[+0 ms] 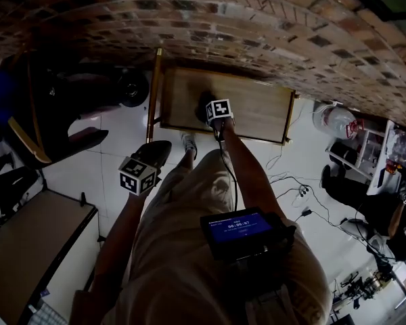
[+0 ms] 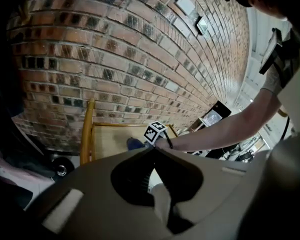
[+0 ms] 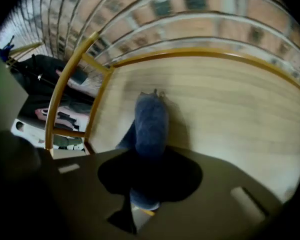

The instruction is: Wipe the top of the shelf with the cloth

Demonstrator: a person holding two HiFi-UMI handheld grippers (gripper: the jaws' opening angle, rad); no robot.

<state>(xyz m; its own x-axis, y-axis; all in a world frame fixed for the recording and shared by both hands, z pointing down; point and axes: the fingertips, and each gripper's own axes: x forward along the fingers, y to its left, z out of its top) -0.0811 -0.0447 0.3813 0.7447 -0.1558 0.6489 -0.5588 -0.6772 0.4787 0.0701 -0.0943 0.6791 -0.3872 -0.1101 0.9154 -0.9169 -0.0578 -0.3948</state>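
The wooden shelf top (image 1: 257,107) with a yellow rail stands against the brick wall. My right gripper (image 1: 211,108) is over its left part, shut on a dark blue cloth (image 3: 151,121) that hangs forward from the jaws and lies on the wood (image 3: 230,109). In the left gripper view the cloth (image 2: 135,144) shows as a small blue patch beside the right gripper's marker cube (image 2: 155,132). My left gripper (image 1: 149,160) is held low over the white floor in front of the shelf's left corner. Its jaws meet at the tips, with nothing between them.
A brick wall (image 1: 223,26) runs behind the shelf. A dark scooter (image 1: 88,93) stands to the left, and a table (image 1: 27,249) sits at lower left. Cables (image 1: 291,195) and a large bottle (image 1: 335,120) are on the floor at right.
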